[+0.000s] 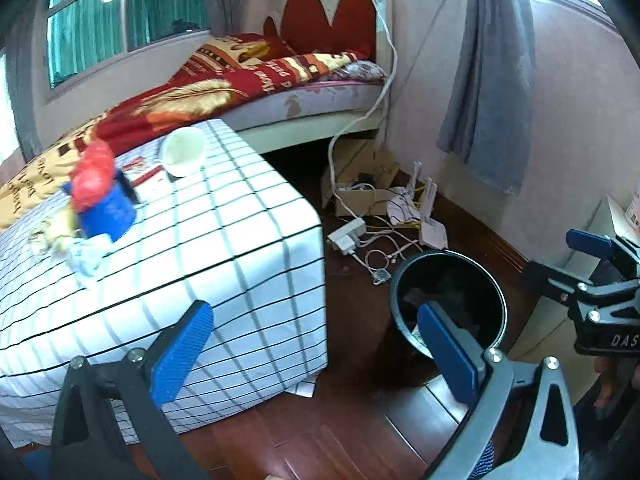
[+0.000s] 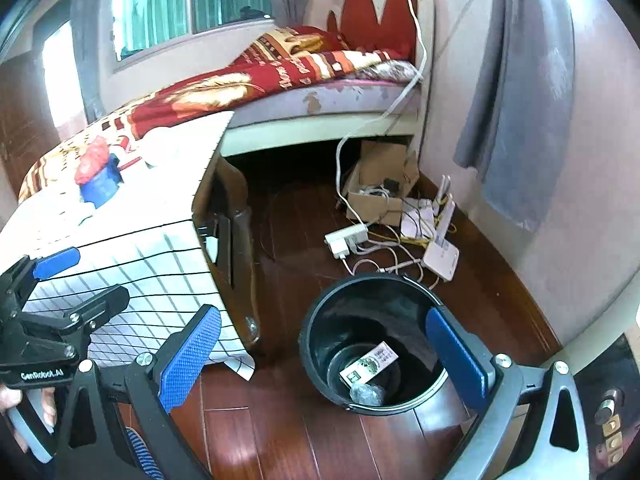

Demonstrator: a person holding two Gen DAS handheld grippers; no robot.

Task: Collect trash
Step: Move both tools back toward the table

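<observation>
- The left claw (image 1: 316, 356) is hanging wide open with nothing between its blue pads, one pad over the table's near corner and the other over the rim of the black bin (image 1: 448, 300).
- The right claw (image 2: 324, 356) is also gaping fully open and empty, hovering above the bin (image 2: 372, 344) on the wooden floor (image 2: 296, 432).
- The bin is standing upright on the floor just beside the table (image 1: 224, 248), which is wearing a white checked cloth.
- Inside the bin, a small printed packet (image 2: 370, 364) and a crumpled clear wrapper (image 2: 366, 394) are lying at the bottom.
- On the table, a blue cup (image 1: 107, 210) stuffed with red crumpled material is sitting near a white bowl (image 1: 183, 151); crumpled scraps (image 1: 82, 256) are lying just beside the cup, blurred.
- Behind the table, a bed (image 1: 248, 80) with a red and gold blanket is standing against the wall.
- A power strip (image 2: 347, 238), tangled cables and a cardboard box (image 2: 380, 184) are lying on the floor beyond the bin.
</observation>
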